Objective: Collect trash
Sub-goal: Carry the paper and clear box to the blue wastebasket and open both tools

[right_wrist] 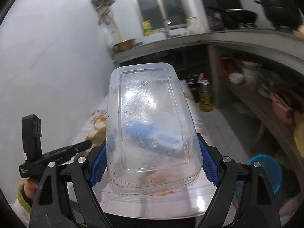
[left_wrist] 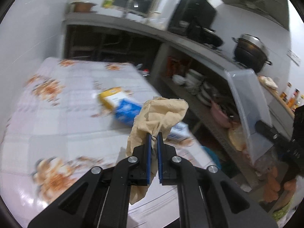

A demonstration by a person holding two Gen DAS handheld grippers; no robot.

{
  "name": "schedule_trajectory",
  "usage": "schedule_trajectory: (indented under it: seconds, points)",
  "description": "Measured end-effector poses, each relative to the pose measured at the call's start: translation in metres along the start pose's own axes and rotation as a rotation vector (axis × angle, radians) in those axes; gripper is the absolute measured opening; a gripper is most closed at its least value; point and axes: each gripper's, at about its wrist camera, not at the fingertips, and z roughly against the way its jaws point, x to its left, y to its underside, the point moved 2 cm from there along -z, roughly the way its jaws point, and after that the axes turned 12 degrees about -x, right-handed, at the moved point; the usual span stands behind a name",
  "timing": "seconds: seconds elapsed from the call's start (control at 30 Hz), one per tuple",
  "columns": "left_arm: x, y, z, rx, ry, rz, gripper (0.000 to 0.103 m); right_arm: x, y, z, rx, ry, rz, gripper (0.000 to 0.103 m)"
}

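Left tongs [left_wrist: 154,138] clamped narrow on crumpled tan paper [left_wrist: 161,114], held up above the flowered worktop [left_wrist: 76,125]. Right tongs [right_wrist: 152,152] spread wide, pads pressed on both sides of a clear plastic container [right_wrist: 150,117], bottom facing the camera, greasy residue inside. Blue-and-yellow carton [left_wrist: 121,104] lies on the worktop behind the paper

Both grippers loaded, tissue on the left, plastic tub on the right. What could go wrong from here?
1. The left gripper pinches the crumpled brown tissue only at a small fold; most hangs loose, so it could tear or slip out.
2. The right gripper grips the clear plastic container near one end with its bottom facing the camera; it might pivot, and the food residue at its rim could drop onto the table.
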Motion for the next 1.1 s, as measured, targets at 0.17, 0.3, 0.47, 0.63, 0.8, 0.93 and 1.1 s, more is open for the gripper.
schedule_trajectory:
  seconds: [0.17,0.3,0.47,0.63,0.8,0.93,1.1]
  points:
    - [-0.059,-0.005,-0.039,0.033,0.145,-0.020,0.005,-0.056,-0.002,0.025,-0.034,0.109,-0.089,0.079]
    - [-0.112,-0.003,-0.083,0.100,0.264,-0.021,0.005,-0.111,0.003,0.046,-0.056,0.228,-0.175,0.079]
    - [-0.174,0.000,-0.144,0.222,0.393,0.026,0.005,-0.181,0.018,0.073,-0.069,0.366,-0.311,0.079]
    - [-0.240,0.015,-0.221,0.393,0.462,0.044,0.005,-0.237,0.045,0.089,-0.050,0.467,-0.441,0.079]
    - [-0.288,0.063,-0.302,0.609,0.448,0.056,0.005,-0.276,0.079,0.093,-0.013,0.538,-0.560,0.079]
    - [-0.313,0.105,-0.359,0.749,0.409,0.084,0.005,-0.297,0.104,0.098,0.014,0.590,-0.622,0.079]
    - [-0.341,0.158,-0.417,0.871,0.355,0.105,0.006,-0.322,0.125,0.105,0.044,0.637,-0.675,0.079]
